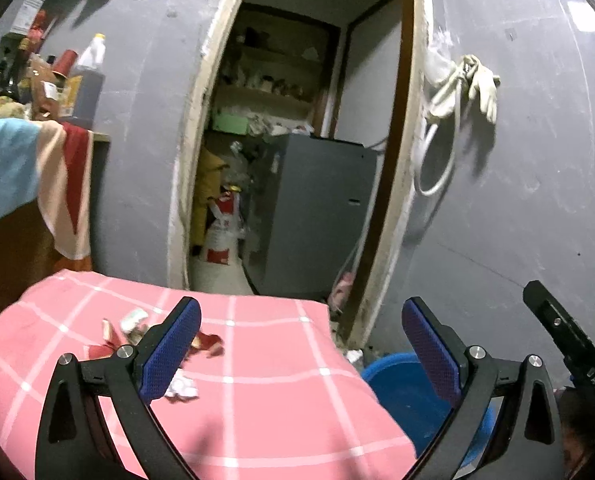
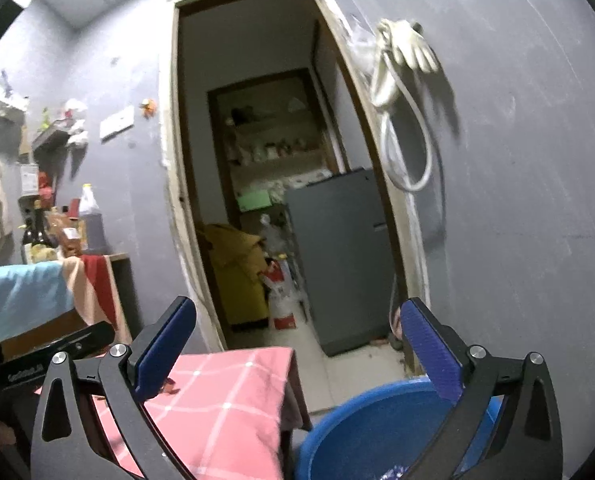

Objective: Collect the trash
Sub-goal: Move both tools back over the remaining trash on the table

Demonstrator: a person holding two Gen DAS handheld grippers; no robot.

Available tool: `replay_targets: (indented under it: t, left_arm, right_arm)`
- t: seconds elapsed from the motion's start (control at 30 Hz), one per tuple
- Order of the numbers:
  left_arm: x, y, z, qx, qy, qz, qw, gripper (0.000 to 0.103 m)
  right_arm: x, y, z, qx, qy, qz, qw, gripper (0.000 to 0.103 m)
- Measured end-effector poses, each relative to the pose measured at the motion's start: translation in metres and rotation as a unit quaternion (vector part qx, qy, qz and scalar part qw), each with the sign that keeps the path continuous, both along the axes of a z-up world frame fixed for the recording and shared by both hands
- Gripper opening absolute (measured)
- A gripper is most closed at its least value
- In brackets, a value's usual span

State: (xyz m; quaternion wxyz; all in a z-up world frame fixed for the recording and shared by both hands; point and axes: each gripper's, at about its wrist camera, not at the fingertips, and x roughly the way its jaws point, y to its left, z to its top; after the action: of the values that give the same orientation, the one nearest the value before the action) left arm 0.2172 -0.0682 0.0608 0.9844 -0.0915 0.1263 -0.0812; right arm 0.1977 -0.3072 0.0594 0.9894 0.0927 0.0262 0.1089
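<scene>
Left gripper (image 1: 301, 344): jaws spread wide, nothing between the blue pads (image 1: 169, 352). It hangs above the pink checked cloth (image 1: 257, 400).

Trash: red and white scraps (image 1: 207, 346) lie on the cloth at about 9 o'clock from the left gripper's midpoint, partly hidden behind the left finger. A crumpled white piece (image 1: 183, 390) lies just below them, beside the same finger.

Right gripper (image 2: 297, 344): jaws likewise wide apart, holding nothing. It faces the doorway (image 2: 257, 160).

Blue tub (image 2: 369, 428): on the floor at 5 o'clock from the right gripper's midpoint, just beside the cloth's edge. Something small and speckled lies at its bottom; cannot tell what.

Through the doorway, at 12 o'clock: a grey fridge (image 2: 337, 256). On the wall at 1 o'clock, a white glove (image 2: 411, 50) hangs over a looped hose (image 2: 413, 176).
</scene>
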Motion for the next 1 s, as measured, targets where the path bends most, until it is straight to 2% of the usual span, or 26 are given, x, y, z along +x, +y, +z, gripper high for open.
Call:
replay_targets:
  t: [0.2,0.67,0.87,1.0]
  left_arm:
    - [-0.013,0.025,0.001,0.013,-0.023,0.024,0.9994,0.098]
    - [-0.04,0.099,-0.012,0.04,-0.031,0.081,0.9954,0.098]
    - [-0.042,0.127,-0.016,0.043,-0.017,0.101,0.9938,0.098]
    - [-0.037,0.148,-0.022,0.027,0.005,0.113,0.9932,0.098]
  right_arm:
    - [-0.005,0.025,0.003,-0.016,-0.028,0.017,0.999,0.103]
    - [-0.004,0.083,-0.004,-0.06,-0.034,0.087,0.994,0.103]
    - [0.009,0.118,-0.007,-0.073,-0.021,0.128,0.989,0.103]
    - [0.024,0.143,-0.009,-0.078,0.003,0.165,0.983,0.103]
